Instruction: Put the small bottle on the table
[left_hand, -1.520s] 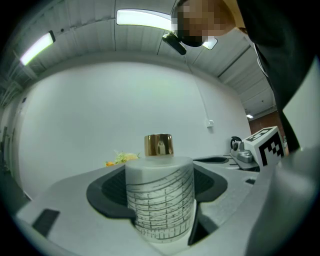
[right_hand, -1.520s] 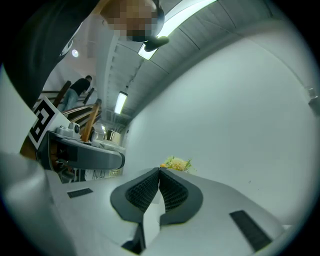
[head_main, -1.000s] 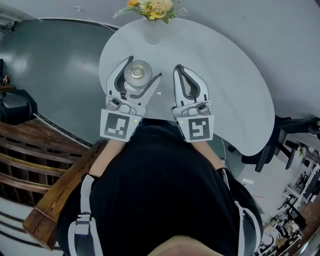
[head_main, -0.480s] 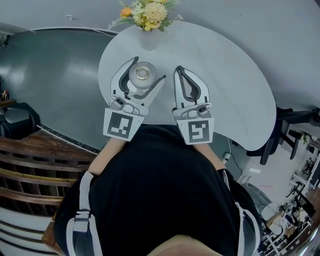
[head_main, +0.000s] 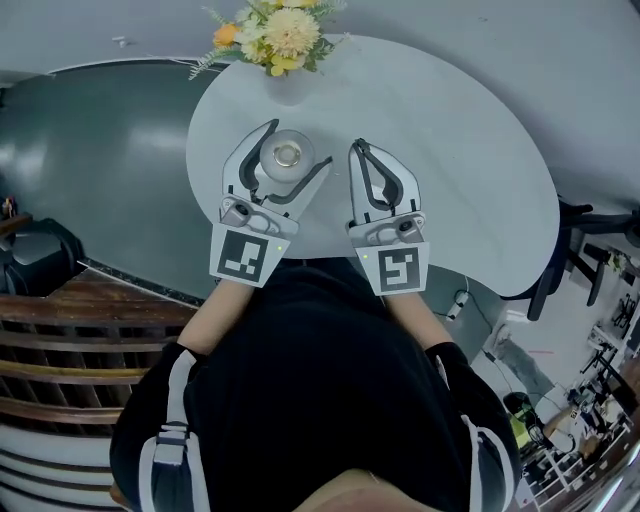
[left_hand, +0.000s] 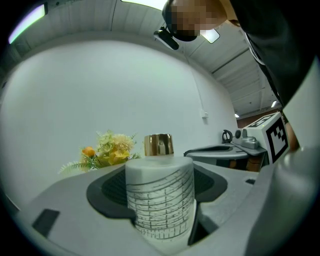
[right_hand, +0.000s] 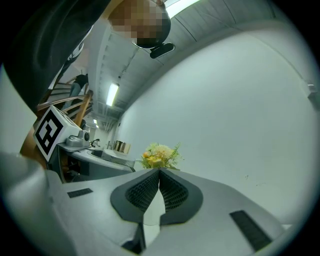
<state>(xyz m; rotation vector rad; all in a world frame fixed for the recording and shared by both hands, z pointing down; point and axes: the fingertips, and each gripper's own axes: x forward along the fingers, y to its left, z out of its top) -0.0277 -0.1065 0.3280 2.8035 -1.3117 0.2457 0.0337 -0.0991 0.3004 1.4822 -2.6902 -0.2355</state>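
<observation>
The small bottle (head_main: 285, 160) is frosted white with fine black print and a shiny gold cap (left_hand: 159, 144). It stands upright between the jaws of my left gripper (head_main: 291, 152), which is shut on its body (left_hand: 159, 200) over the left part of the round white table (head_main: 450, 130). From the head view I cannot tell whether its base touches the tabletop. My right gripper (head_main: 356, 148) is just to the right of the left one, shut with nothing between its ribbed pads (right_hand: 172, 190).
A bunch of yellow and orange flowers (head_main: 268, 35) in a white vase stands at the table's far edge, just beyond the bottle. Dark floor lies to the left. A wooden bench (head_main: 70, 330) is at lower left, a dark chair (head_main: 570, 260) at right.
Both grippers and the bottle have shifted slightly forward over the table, toward the flowers. The left gripper's hold on the bottle is unchanged and the right stays shut.
</observation>
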